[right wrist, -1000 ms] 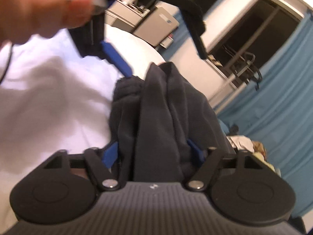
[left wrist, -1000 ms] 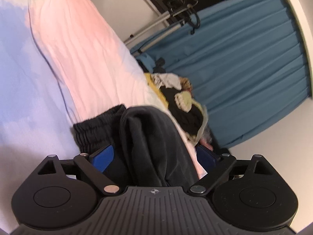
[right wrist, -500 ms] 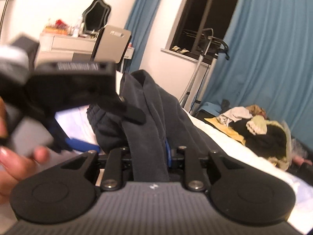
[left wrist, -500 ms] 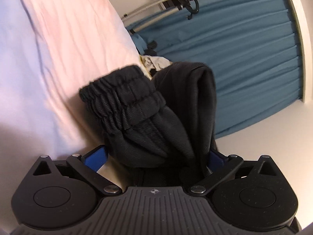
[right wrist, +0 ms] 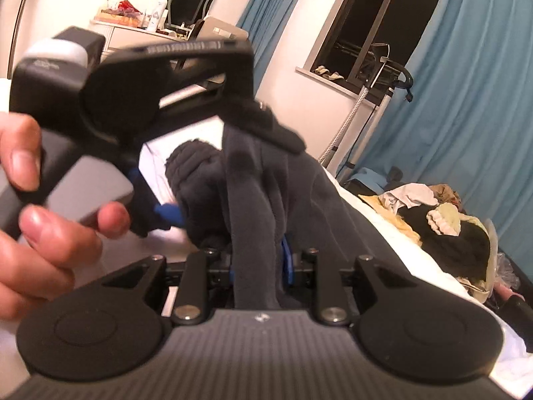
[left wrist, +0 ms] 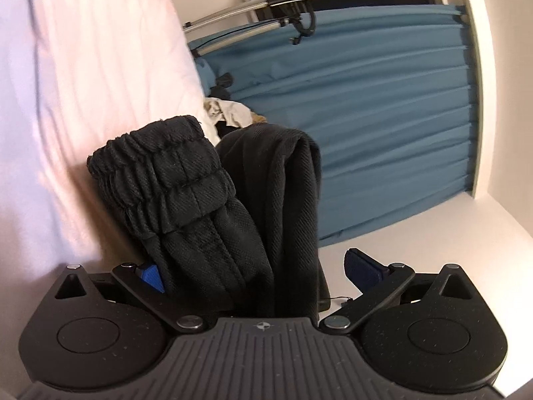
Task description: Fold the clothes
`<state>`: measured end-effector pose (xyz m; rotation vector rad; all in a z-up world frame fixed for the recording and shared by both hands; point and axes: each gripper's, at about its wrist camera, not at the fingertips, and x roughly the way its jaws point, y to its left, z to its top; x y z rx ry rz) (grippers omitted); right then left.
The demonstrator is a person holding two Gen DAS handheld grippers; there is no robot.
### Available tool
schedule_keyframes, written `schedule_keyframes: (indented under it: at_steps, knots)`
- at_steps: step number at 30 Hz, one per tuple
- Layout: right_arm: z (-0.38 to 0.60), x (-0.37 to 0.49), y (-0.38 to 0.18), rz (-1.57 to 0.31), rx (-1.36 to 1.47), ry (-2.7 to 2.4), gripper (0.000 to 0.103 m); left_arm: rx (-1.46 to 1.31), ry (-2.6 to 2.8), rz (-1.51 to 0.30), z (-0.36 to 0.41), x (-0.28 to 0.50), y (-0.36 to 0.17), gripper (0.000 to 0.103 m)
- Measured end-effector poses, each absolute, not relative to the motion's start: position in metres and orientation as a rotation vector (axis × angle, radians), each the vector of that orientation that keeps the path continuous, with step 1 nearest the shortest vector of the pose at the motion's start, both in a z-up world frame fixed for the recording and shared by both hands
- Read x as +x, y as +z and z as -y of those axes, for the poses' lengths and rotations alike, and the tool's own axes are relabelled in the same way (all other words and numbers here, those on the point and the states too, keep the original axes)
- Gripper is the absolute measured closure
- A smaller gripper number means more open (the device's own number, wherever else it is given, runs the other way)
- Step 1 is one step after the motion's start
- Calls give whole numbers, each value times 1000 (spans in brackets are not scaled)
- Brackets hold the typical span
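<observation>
A black pair of sweatpants (left wrist: 206,206) with a gathered elastic waistband stands bunched on the pale bed sheet (left wrist: 83,100). My left gripper (left wrist: 256,271) is open wide around it. Its left pad sits against the cloth and its right pad (left wrist: 363,270) stands clear of it. In the right wrist view the same dark garment (right wrist: 253,200) rises in a fold out of my right gripper (right wrist: 258,263), which is shut on that fold. A hand (right wrist: 50,233) holds the left gripper at the upper left there, its blue fingertip (right wrist: 168,215) beside the waistband.
A pile of mixed clothes (right wrist: 449,226) lies farther along the bed, near the blue curtain (right wrist: 466,100). A metal stand (right wrist: 376,93) with a hose stands by the dark window. A dresser with a mirror (right wrist: 190,3) is at the back left.
The right jaws have closed from wide onto a fold of the sweatpants and lifted it a little. The left jaws have spread and no longer press the cloth; the left view has dropped lower.
</observation>
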<state>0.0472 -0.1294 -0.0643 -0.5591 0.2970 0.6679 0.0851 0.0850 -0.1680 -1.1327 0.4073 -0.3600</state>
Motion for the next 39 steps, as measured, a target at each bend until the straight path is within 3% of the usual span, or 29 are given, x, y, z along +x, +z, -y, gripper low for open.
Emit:
schedule_keyframes:
  at_steps: [5,9,13,18,20,24,29,36,39]
  knots:
    - [114,19,-85,-171,-840,700,77,-1103,-322,-453,-88,91,-168,0]
    - [112,5,-90,-181,-873,743,76,-1068,-220,-567,-94,106,-175,3]
    - [134,6,-57,-252,-643,759,71,-1038,-170,-605,-96,111,-178,18]
    - [222,31,-2,-343,-37,732,41,-1042,-154,-623,-98,108,-176,26]
    - [260,47,3,-346,132,595,20,-1042,-153,-623,-98,106,-173,27]
    - [325,90,-24,-534,356,201,16,-1043,-151,-618,-112,124,-187,27]
    - [368,116,-94,-773,801,150,17,-1039,-147,-612,-108,120,-184,26]
    - [340,140,-113,-787,670,204,14,-1012,-147,-604,-103,124,-180,26]
    - [347,144,-116,-776,665,201,18,-1004,-146,-603,-100,125,-176,26]
